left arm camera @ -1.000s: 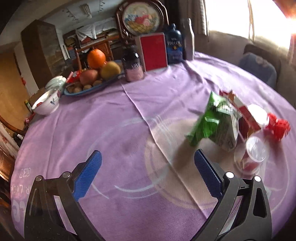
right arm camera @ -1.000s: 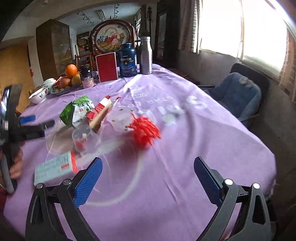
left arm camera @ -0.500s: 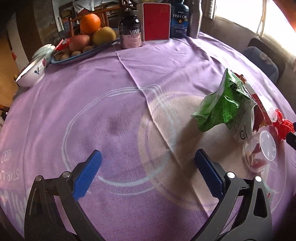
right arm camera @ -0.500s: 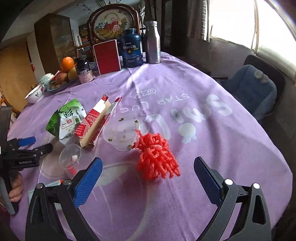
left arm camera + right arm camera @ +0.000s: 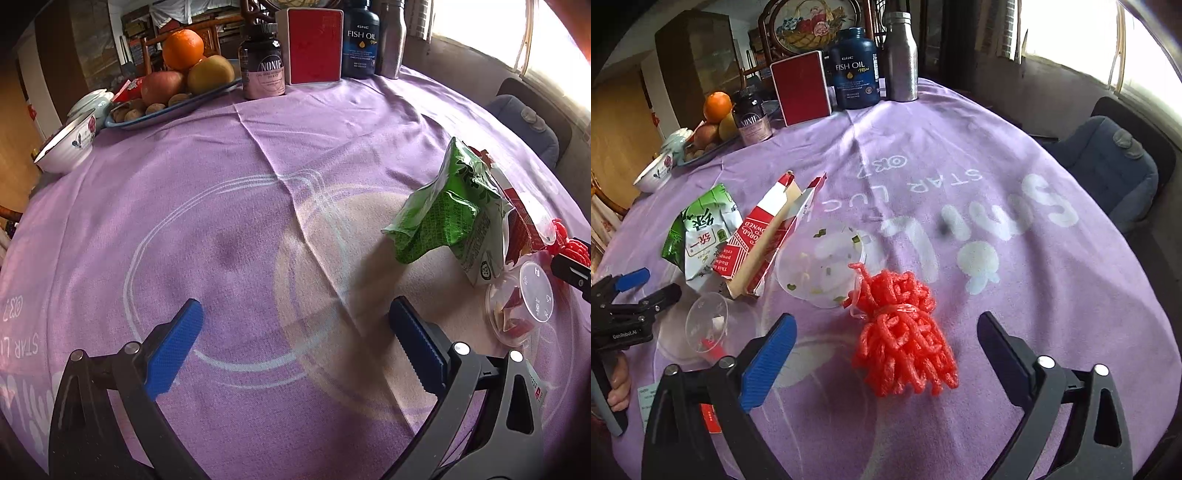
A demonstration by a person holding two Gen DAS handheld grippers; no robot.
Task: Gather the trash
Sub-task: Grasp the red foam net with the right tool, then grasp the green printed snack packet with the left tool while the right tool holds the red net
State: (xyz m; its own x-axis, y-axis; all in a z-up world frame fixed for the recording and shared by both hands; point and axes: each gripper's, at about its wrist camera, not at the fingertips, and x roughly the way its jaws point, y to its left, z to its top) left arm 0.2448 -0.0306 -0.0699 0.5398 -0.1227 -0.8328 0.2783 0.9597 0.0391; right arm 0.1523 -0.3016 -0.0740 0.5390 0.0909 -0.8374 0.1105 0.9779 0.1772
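The trash lies on a purple cloth [image 5: 1015, 295]. A red foam net [image 5: 905, 343] sits just ahead of my right gripper [image 5: 886, 321], between its fingers; the jaws are closing and the pads are still clear of it. To its left are a clear lid [image 5: 823, 266], a red-and-white carton [image 5: 764, 236], a green bag [image 5: 701, 229] and a small clear cup [image 5: 707, 326]. My left gripper [image 5: 294, 306] is open over bare cloth, with the green bag [image 5: 443, 214] and the cup [image 5: 524, 306] to its right.
At the table's far side stand a fruit tray [image 5: 155, 118], a bowl [image 5: 66, 147], a dark jar [image 5: 264, 62], a red box [image 5: 801, 88], a fish oil bottle [image 5: 855, 70] and a steel bottle [image 5: 899, 59]. A blue chair [image 5: 1108, 162] stands beyond the right edge.
My right gripper has come forward and down, so the red foam net now lies between its fingers. The left gripper tipped down a little at first, then kept still.
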